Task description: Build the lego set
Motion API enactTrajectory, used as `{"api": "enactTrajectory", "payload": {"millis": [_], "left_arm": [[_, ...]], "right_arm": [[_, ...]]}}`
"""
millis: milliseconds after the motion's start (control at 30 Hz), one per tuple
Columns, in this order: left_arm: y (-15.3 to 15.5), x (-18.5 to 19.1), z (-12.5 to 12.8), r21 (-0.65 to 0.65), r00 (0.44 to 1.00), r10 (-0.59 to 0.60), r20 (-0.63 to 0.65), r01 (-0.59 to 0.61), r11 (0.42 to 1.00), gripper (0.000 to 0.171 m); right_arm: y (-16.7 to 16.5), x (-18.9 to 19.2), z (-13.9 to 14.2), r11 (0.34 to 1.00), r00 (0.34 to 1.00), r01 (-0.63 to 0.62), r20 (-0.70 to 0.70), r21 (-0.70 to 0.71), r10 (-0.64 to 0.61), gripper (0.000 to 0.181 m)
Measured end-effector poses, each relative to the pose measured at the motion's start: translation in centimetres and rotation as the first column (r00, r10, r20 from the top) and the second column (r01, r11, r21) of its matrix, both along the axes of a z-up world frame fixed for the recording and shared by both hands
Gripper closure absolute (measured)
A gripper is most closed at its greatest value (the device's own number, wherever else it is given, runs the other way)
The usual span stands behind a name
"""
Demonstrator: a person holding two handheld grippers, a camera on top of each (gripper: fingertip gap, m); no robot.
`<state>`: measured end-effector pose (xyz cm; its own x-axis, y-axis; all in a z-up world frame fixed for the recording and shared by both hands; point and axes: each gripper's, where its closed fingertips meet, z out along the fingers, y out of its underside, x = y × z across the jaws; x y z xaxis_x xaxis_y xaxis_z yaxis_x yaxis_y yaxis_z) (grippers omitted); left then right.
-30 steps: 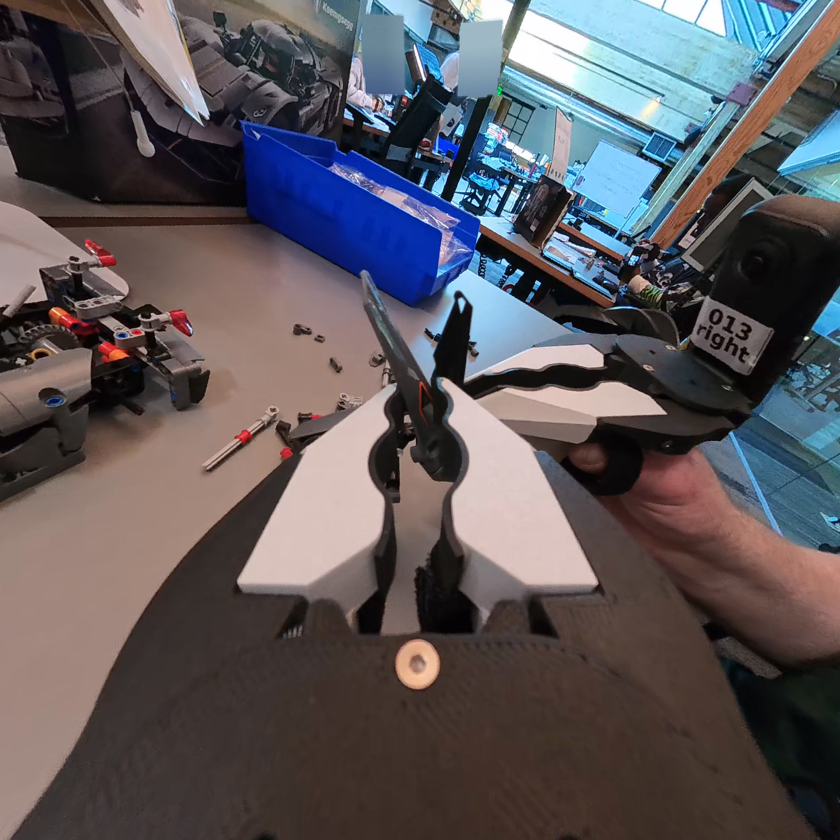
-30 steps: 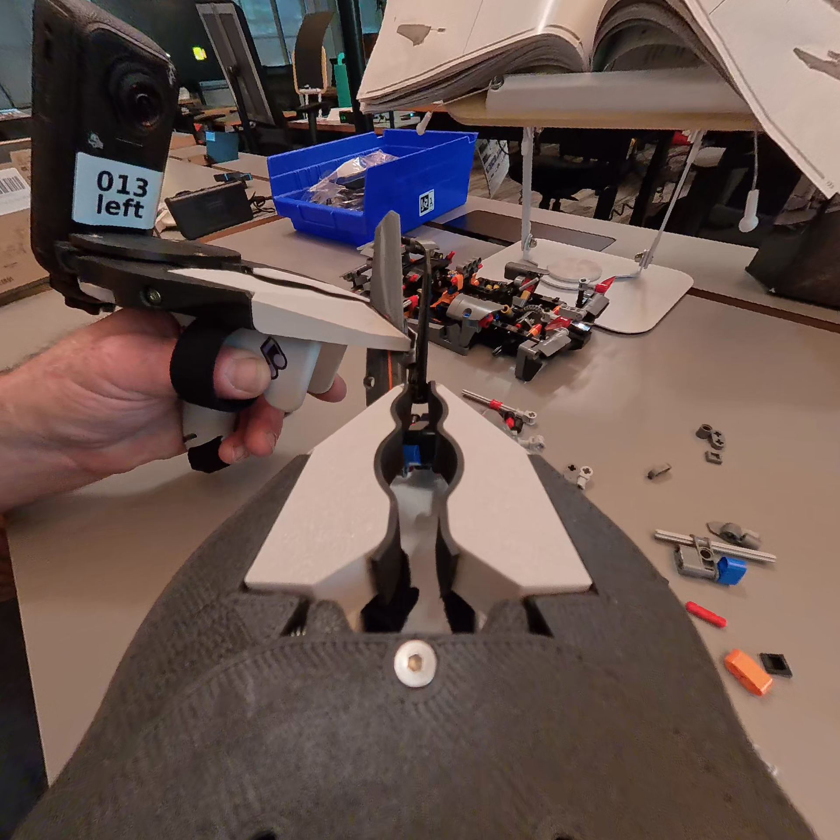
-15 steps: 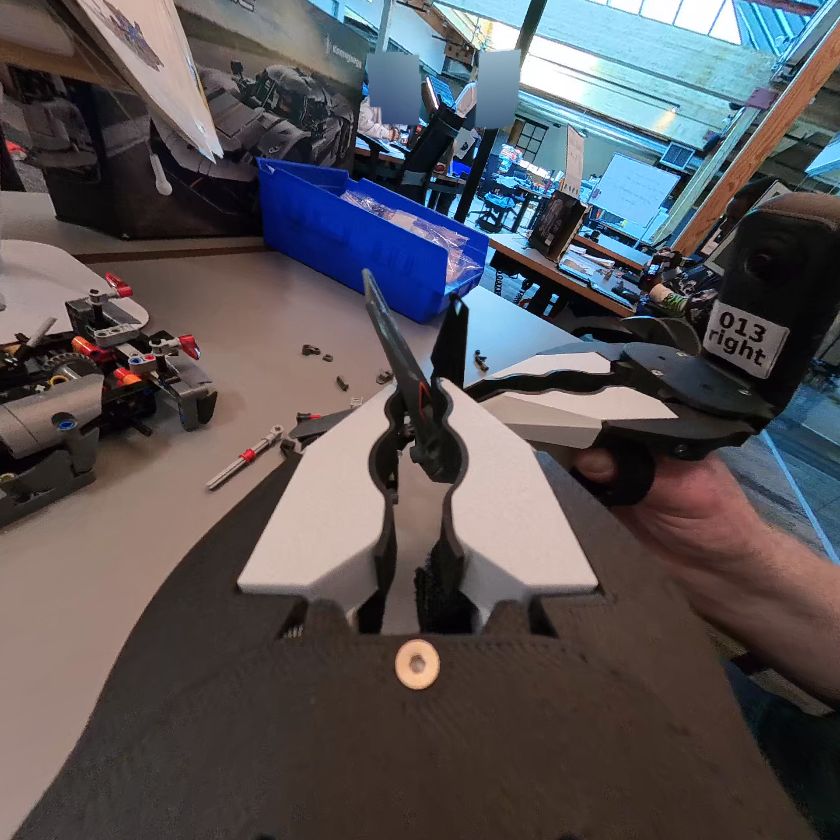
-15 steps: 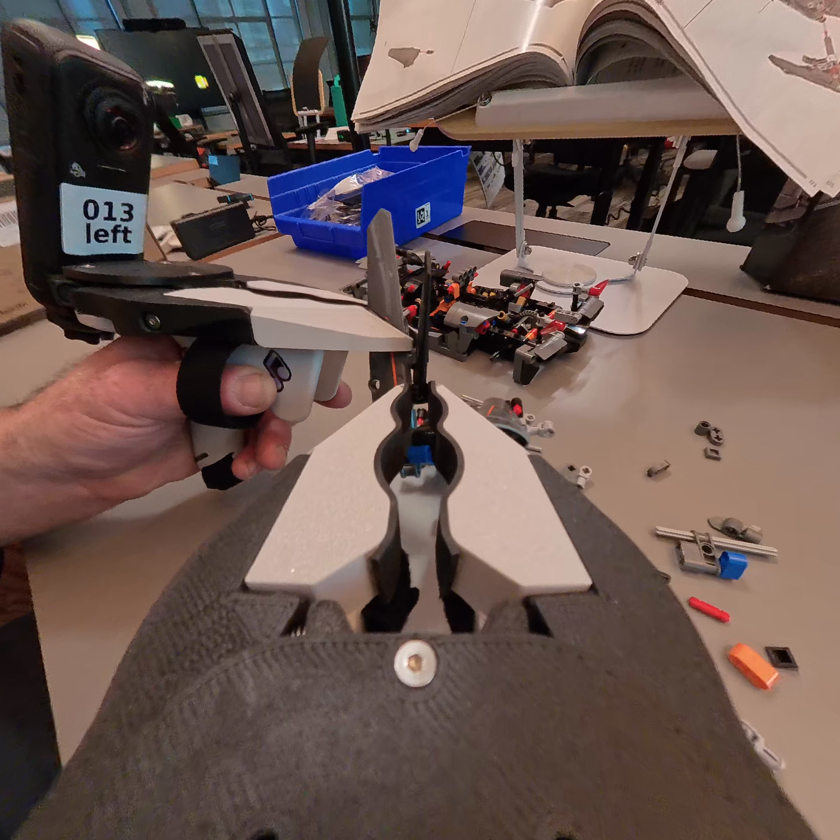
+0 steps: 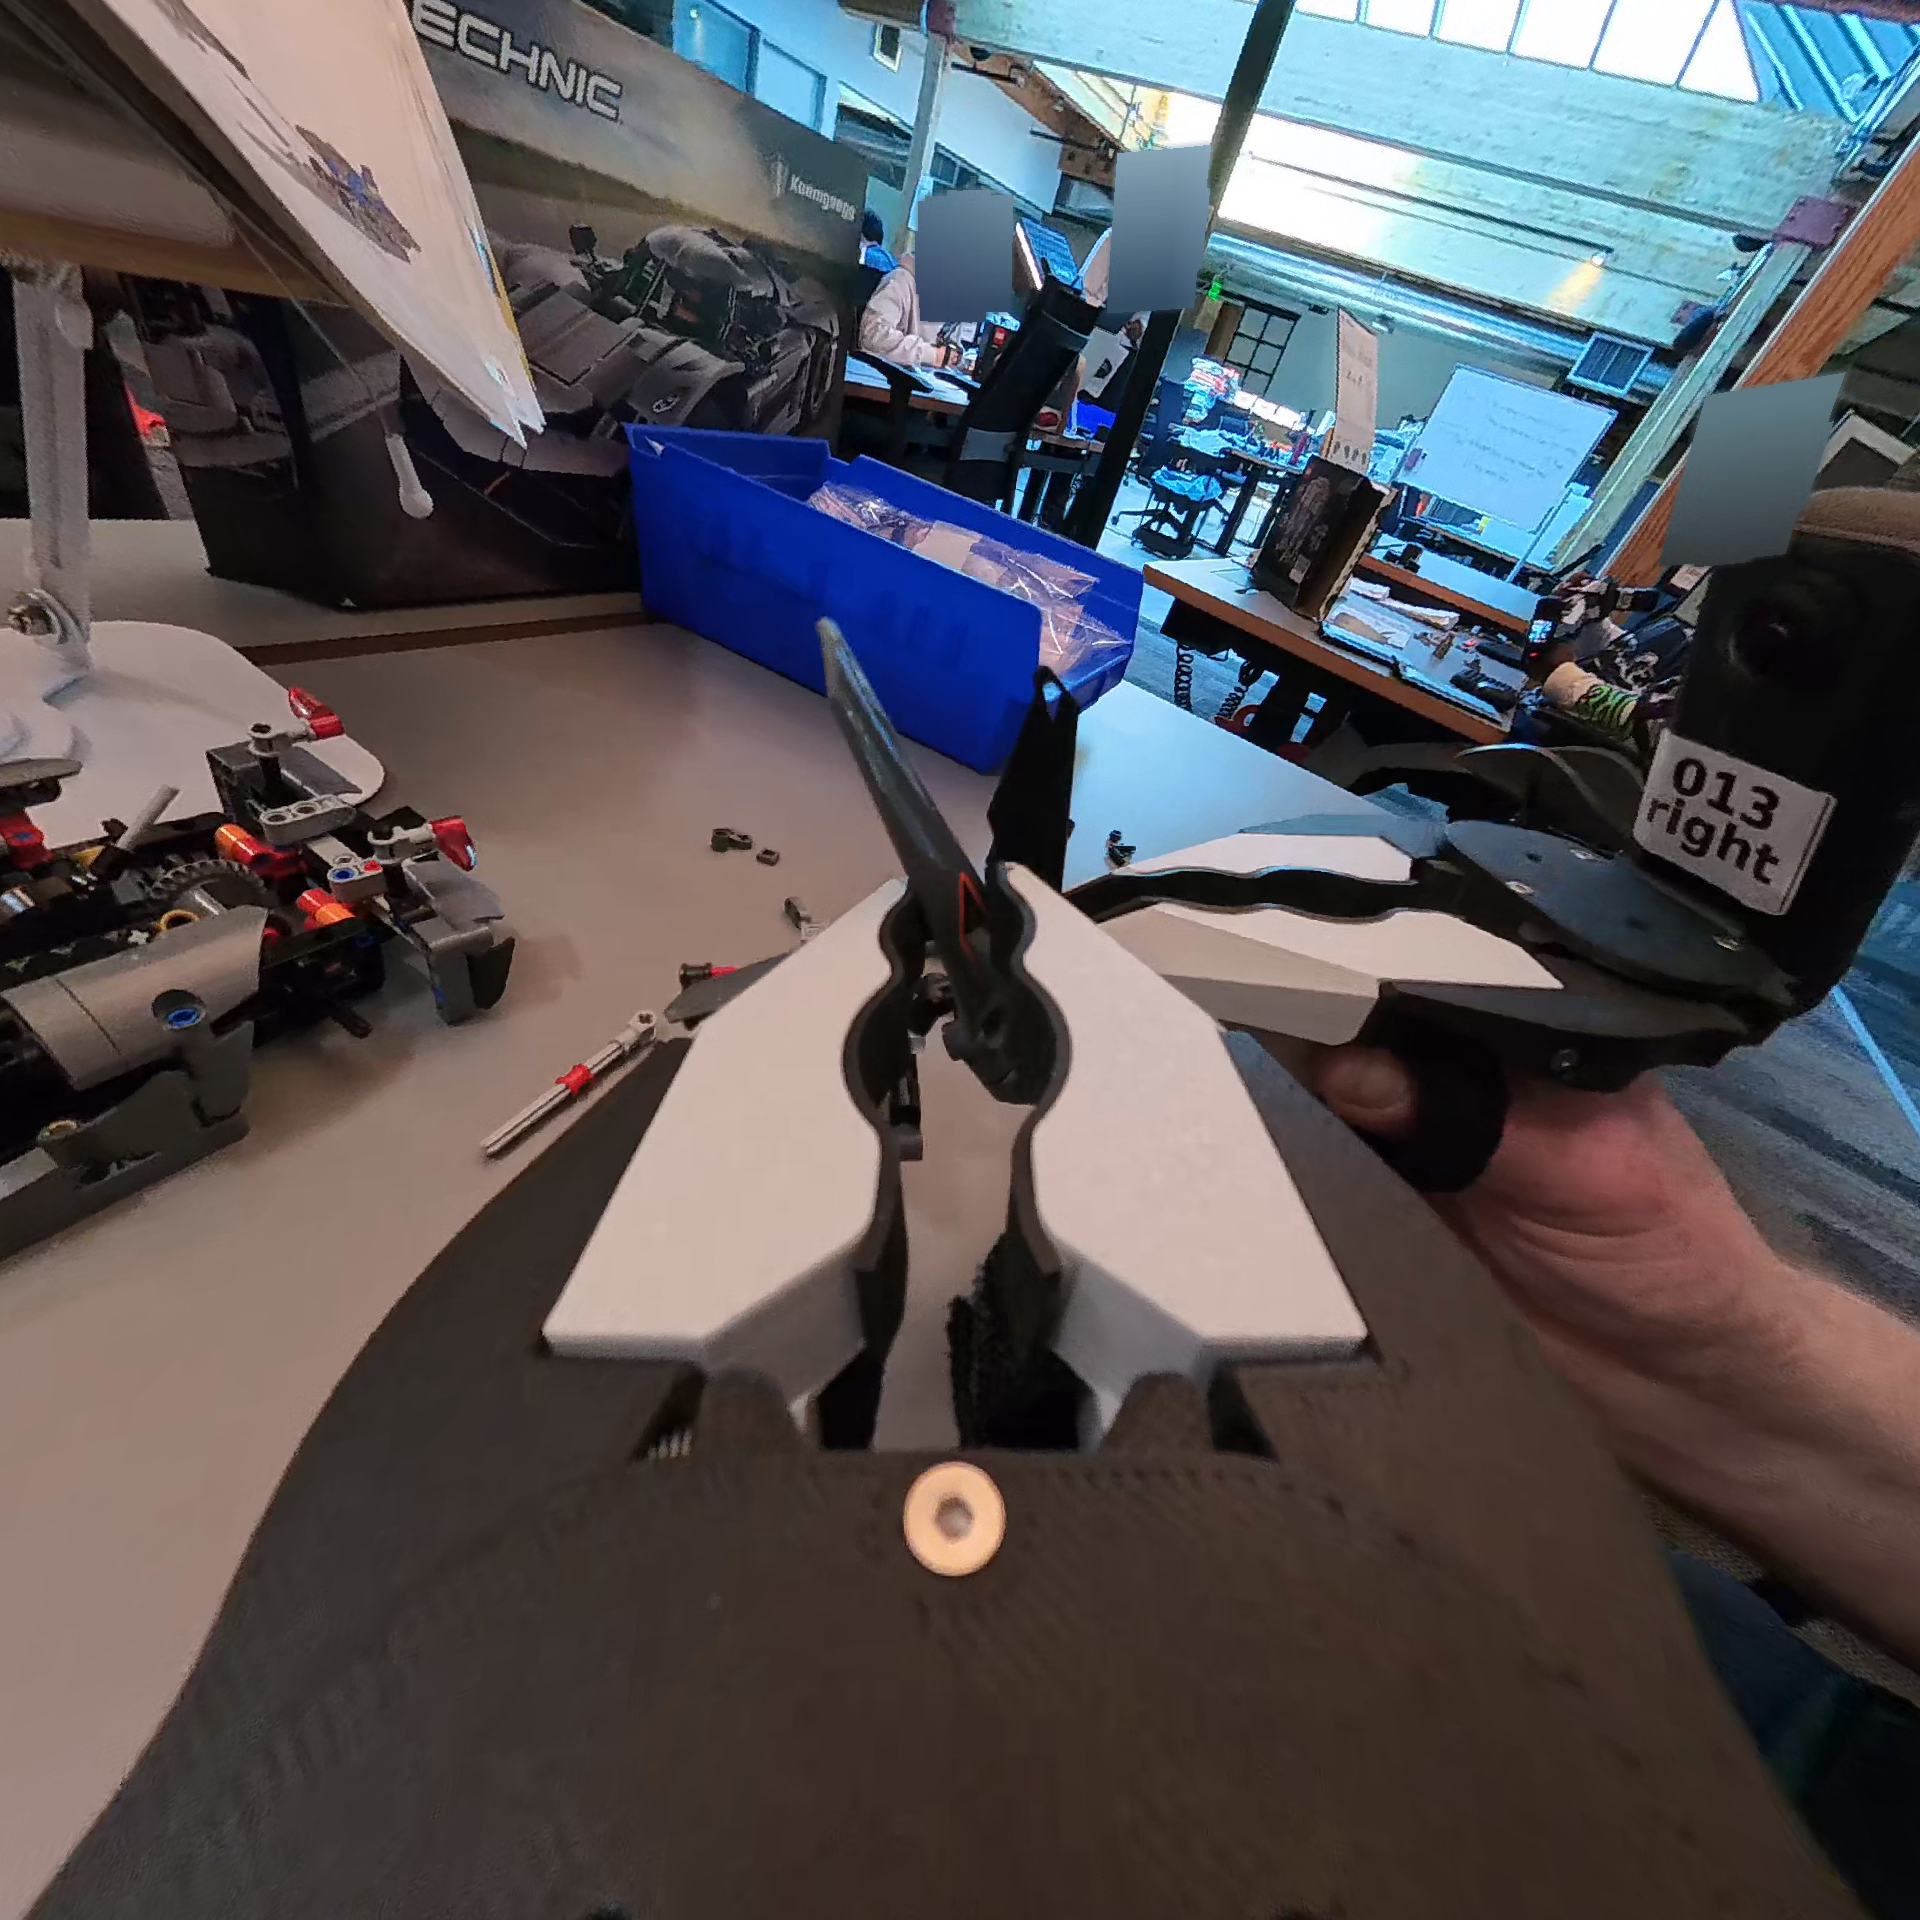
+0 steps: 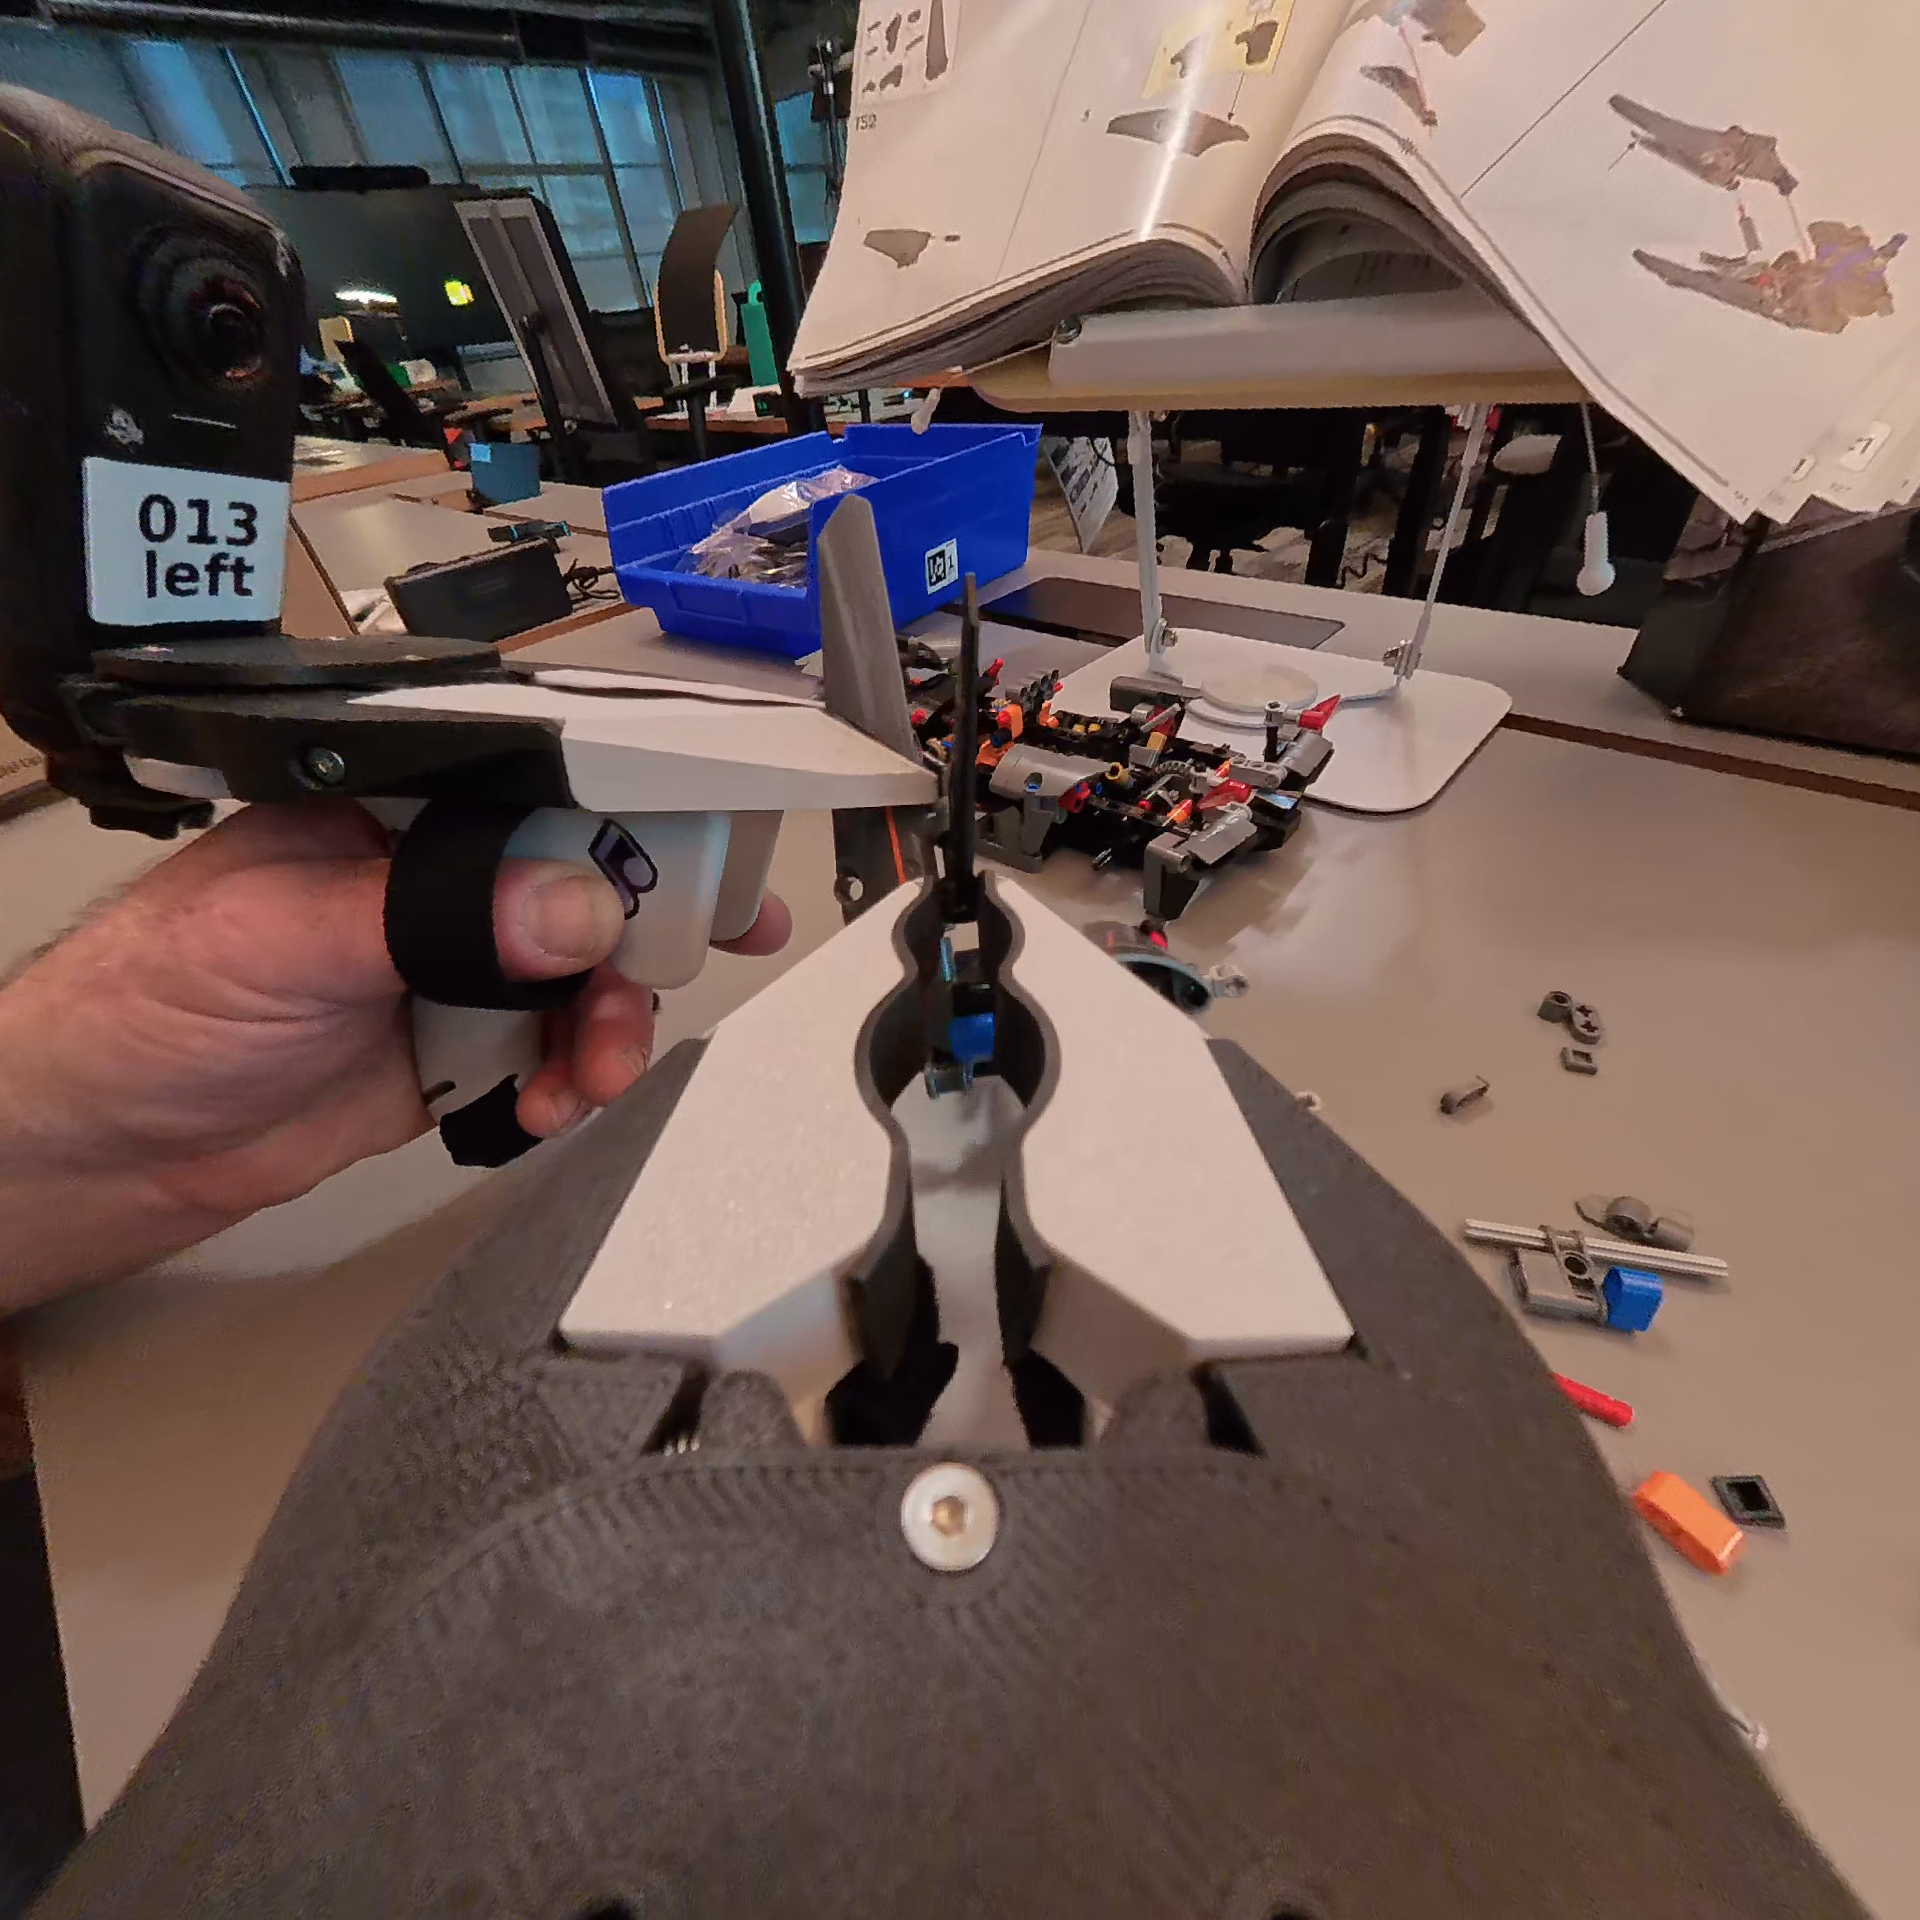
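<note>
My left gripper (image 5: 956, 909) is shut on a long dark grey pointed panel (image 5: 899, 800) with an orange line, held tip up above the table. My right gripper (image 6: 956, 894) is shut on a thin black panel (image 6: 966, 717) with a blue pin (image 6: 971, 1029) at its base. The two grippers meet at right angles, tips together. The grey panel (image 6: 862, 623) and the black panel (image 5: 1034, 774) stand side by side; I cannot tell whether they are joined. The partly built car chassis (image 5: 208, 935) lies on the table (image 6: 1558, 935), also in the right wrist view (image 6: 1143, 769).
A blue bin (image 5: 831, 613) with plastic bags stands behind. An open instruction book (image 6: 1351, 156) rests on a stand with a white base (image 6: 1382, 727). Loose parts lie on the right: a grey-blue piece (image 6: 1579, 1262), a red pin (image 6: 1590, 1397), an orange piece (image 6: 1683, 1522). A grey axle (image 5: 571, 1081) lies near the chassis. Left and right tips are no more than a few centimetres apart. Both grippers' tips are roughly 20 cm from the orange piece (image 6: 1683, 1522).
Both grippers have risen and tilted upward a little together, the two panels staying side by side. Both stay shut on their pieces.
</note>
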<state>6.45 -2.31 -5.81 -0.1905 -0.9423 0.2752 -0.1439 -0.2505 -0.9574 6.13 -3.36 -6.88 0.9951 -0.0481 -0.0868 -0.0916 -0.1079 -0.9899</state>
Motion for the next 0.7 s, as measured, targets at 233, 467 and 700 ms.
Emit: {"api": "enactTrajectory", "payload": {"millis": [233, 467, 700], "left_arm": [[-0.29, 0.12, 0.48, 0.046, 1.0, 0.009, 0.012, -0.009, 0.999, 0.162], [-0.44, 0.12, 0.63, 0.129, 1.0, 0.022, 0.016, -0.024, 0.991, 0.162], [-0.58, 0.05, 0.67, 0.186, 0.999, 0.03, 0.03, -0.035, 0.982, 0.162]], "right_arm": [[-0.25, 0.07, 0.39, 0.999, 0.997, -0.031, -0.065, 0.03, 0.033, 0.178], [-0.34, 0.11, 0.51, 0.999, 0.997, -0.036, -0.06, 0.019, 0.037, 0.178], [-0.35, 0.03, 0.31, 0.996, 0.99, -0.086, -0.108, 0.002, 0.086, 0.177]]}}
